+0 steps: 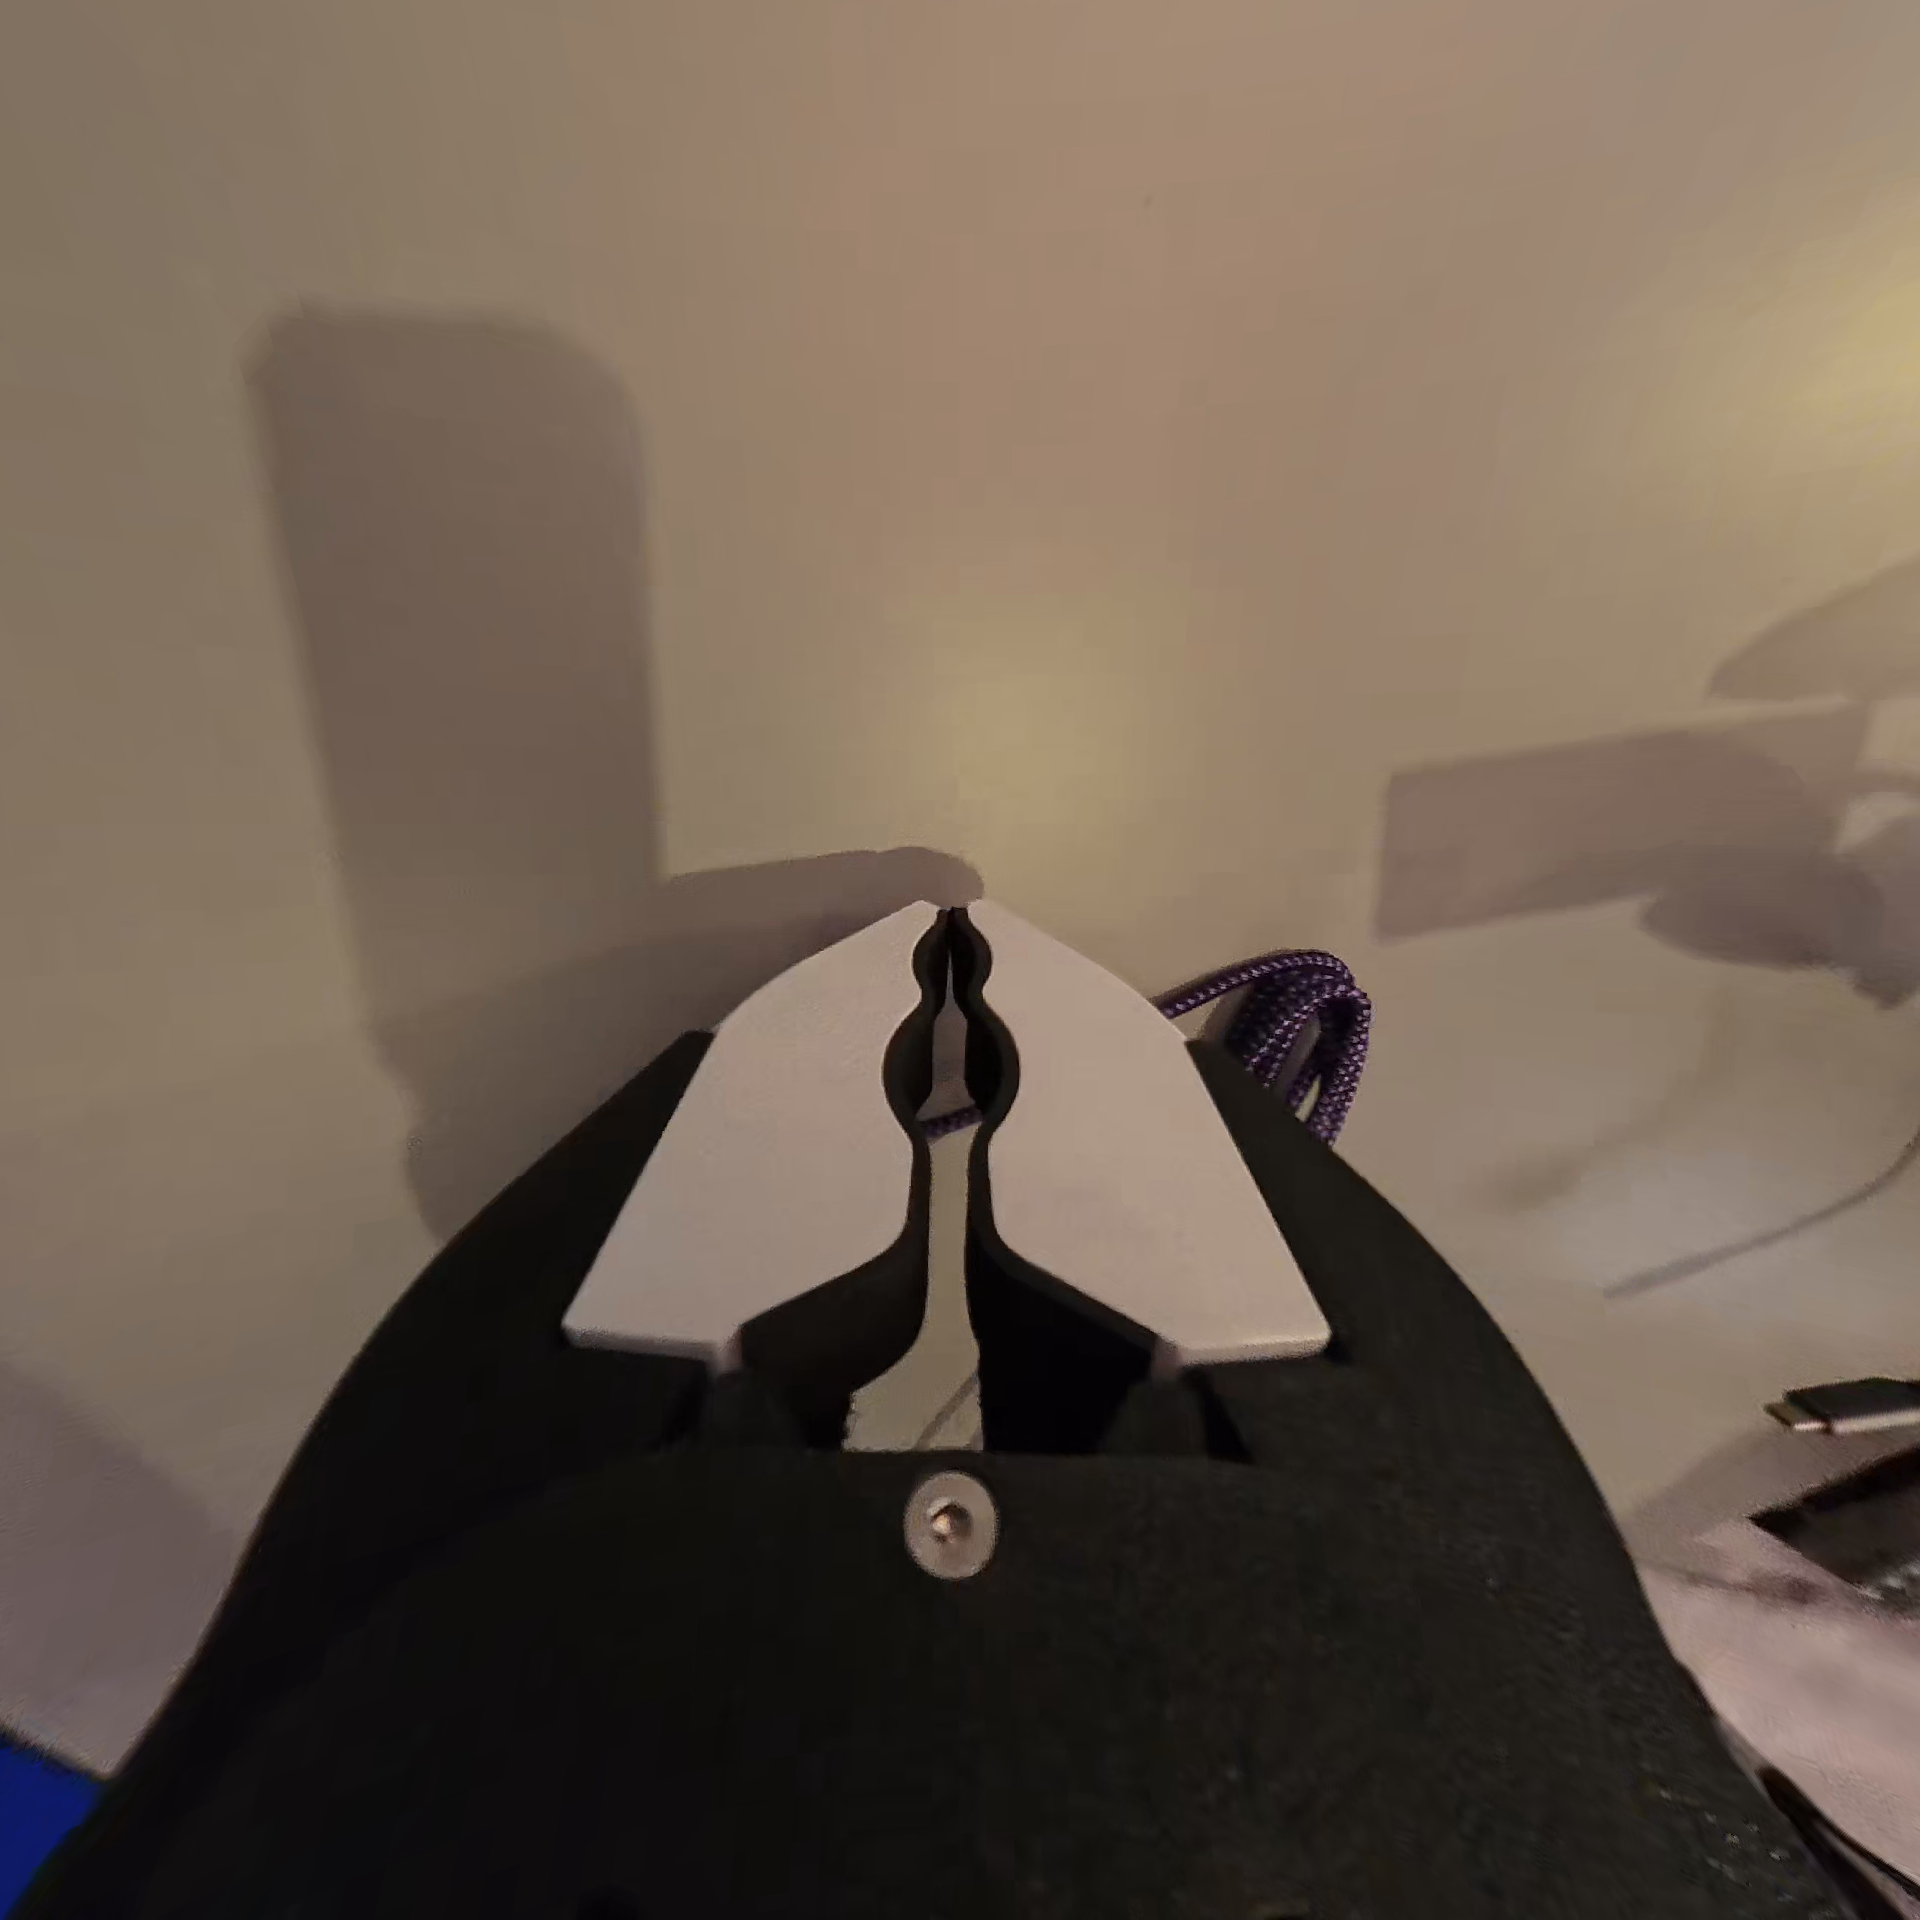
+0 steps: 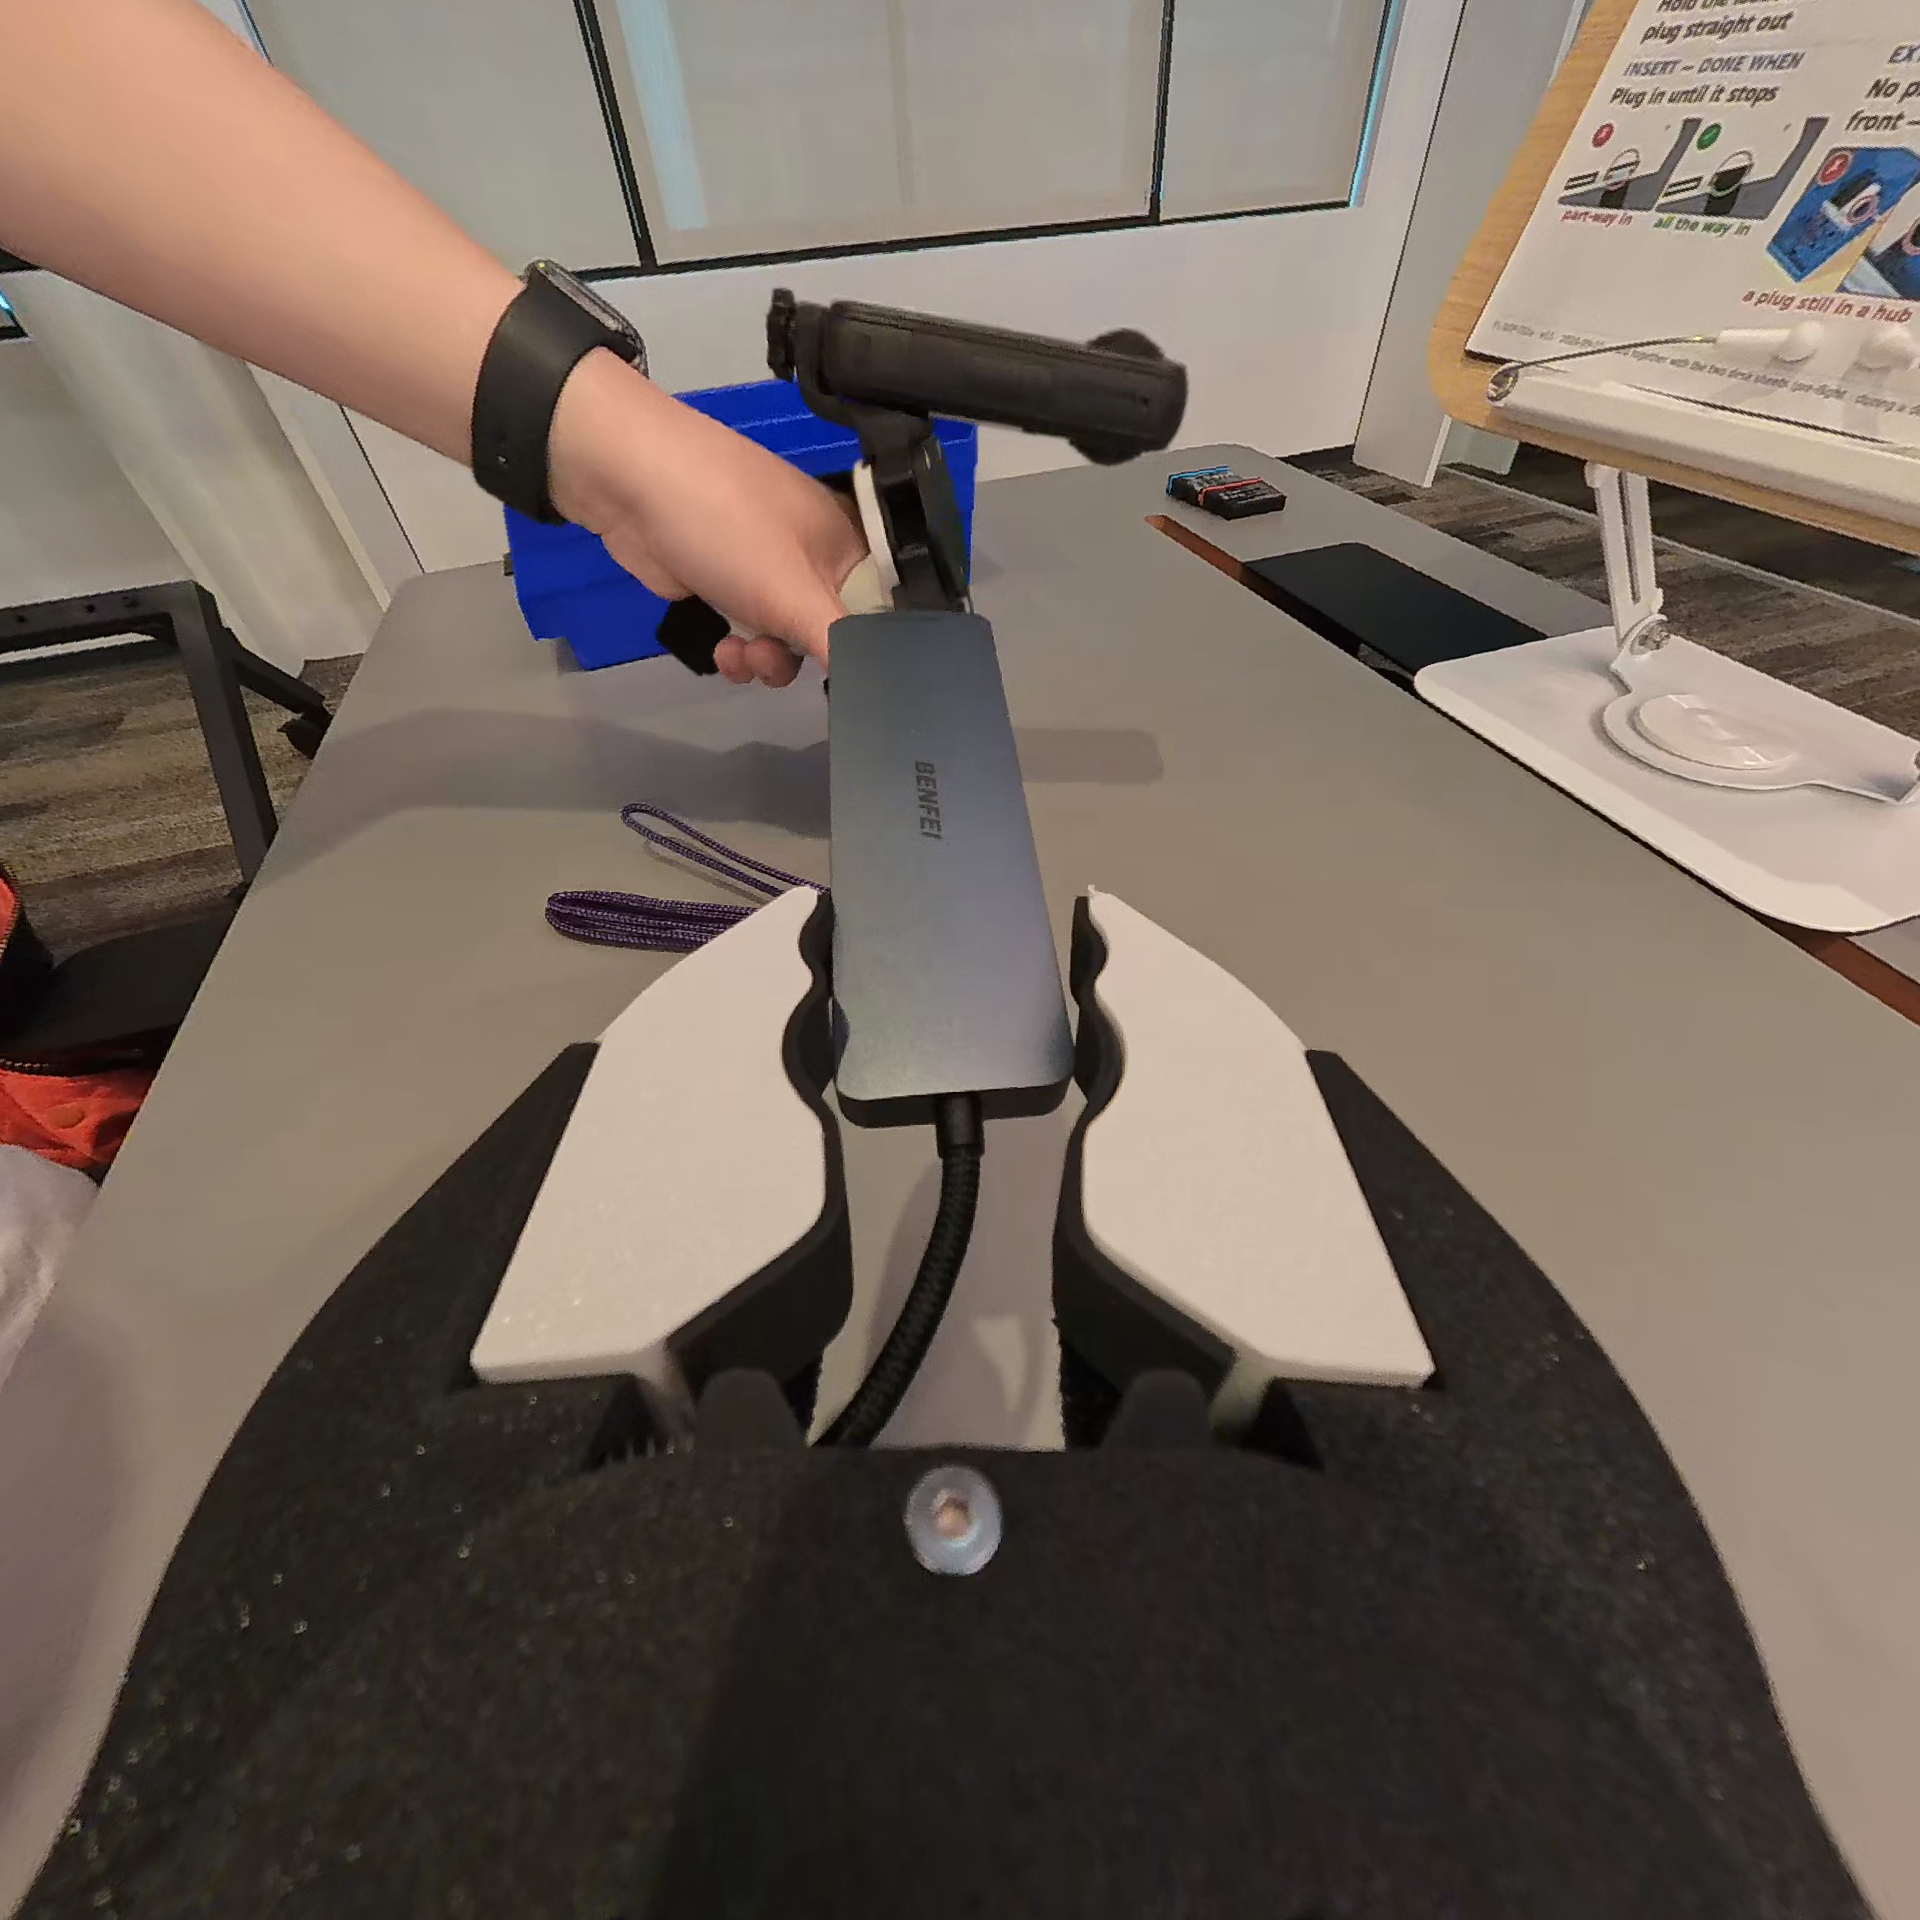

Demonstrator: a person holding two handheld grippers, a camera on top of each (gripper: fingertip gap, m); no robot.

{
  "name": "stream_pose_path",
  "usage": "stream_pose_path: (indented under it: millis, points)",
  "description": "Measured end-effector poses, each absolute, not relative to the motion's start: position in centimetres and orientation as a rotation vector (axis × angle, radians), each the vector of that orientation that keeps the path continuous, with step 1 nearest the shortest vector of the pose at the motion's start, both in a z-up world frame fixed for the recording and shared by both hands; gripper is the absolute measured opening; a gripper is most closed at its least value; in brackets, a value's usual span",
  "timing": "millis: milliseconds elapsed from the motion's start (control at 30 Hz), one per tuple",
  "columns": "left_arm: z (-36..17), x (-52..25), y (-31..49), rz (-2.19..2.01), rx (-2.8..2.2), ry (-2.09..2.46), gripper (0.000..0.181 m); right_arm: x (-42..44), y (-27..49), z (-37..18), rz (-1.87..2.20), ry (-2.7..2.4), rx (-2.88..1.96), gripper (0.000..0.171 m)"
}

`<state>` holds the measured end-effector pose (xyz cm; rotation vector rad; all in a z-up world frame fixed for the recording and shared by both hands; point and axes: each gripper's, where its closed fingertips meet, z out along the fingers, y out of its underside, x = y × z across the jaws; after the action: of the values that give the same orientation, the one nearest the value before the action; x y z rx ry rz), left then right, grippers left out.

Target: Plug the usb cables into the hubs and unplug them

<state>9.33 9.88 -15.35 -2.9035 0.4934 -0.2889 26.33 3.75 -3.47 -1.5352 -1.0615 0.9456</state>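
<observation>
My right gripper is shut on the near end of a long grey hub and holds it tilted above the grey table. The hub's black lead runs back between my fingers. A purple braided cable lies coiled on the table to the left of the hub. My left gripper is shut, its tips touching, pointed down at the table. The purple cable lies just past its right finger. In the right wrist view a hand holds the left gripper beyond the hub's far end, which hides its fingertips.
A blue bin stands at the back. A white stand bearing an instruction sheet is at the right, with a black pad and a small dark box near it. A dark flat piece shows at the left view's right edge. The grippers' ends are close to 20 cm from one another.
</observation>
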Motion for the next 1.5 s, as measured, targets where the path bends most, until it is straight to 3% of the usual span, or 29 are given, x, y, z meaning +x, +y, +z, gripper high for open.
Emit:
stream_pose_path:
  millis: [133, 233, 300, 433, 600, 800, 933, 1267, 1500]
  points:
    - [-12.1, 8.1, 10.4, -0.285, -2.806, 0.439, 0.0, 26.4, 3.9, -3.7, 0.955, -1.057, -1.544, 0.043]
    - [-10.8, 6.8, 7.7, -0.327, -2.836, 0.448, 0.015, 26.2, 3.8, -3.8, 0.96, -1.063, -1.545, 0.043]
    - [-10.7, 6.0, 6.2, -0.38, -2.867, 0.284, 0.015, 26.1, 3.8, -3.9, 0.965, -1.065, -1.546, 0.043]
    - [-12.3, 5.3, 5.5, -0.604, -2.82, -0.265, 0.014, 25.9, 3.7, -4.2, 0.939, -1.084, -1.557, 0.043]
    - [-14.6, 4.5, 5.1, -0.519, -2.866, -0.331, 0.039, 25.8, 3.7, -4.5, 0.92, -1.097, -1.564, 0.043]
    - [-15.3, 3.9, 6.5, -0.445, -2.898, -0.361, 0.036, 25.7, 3.6, -4.6, 0.919, -1.106, -1.568, 0.043]
    - [-15.7, 4.7, 7.7, -0.307, -2.936, -0.2, 0.022, 25.6, 3.6, -4.9, 0.907, -1.12, -1.577, 0.043]
    - [-15.6, 10.2, 10.1, -0.094, -2.859, 0.769, 0.019, 26.3, 4.1, -5.0, 0.889, -1.099, -1.594, 0.043]
    - [-15.3, 13.8, 10.5, 0.161, -2.469, 1.579, 0.018, 28.5, 5.3, -7.1, 0.791, -1.119, -1.714, 0.042]
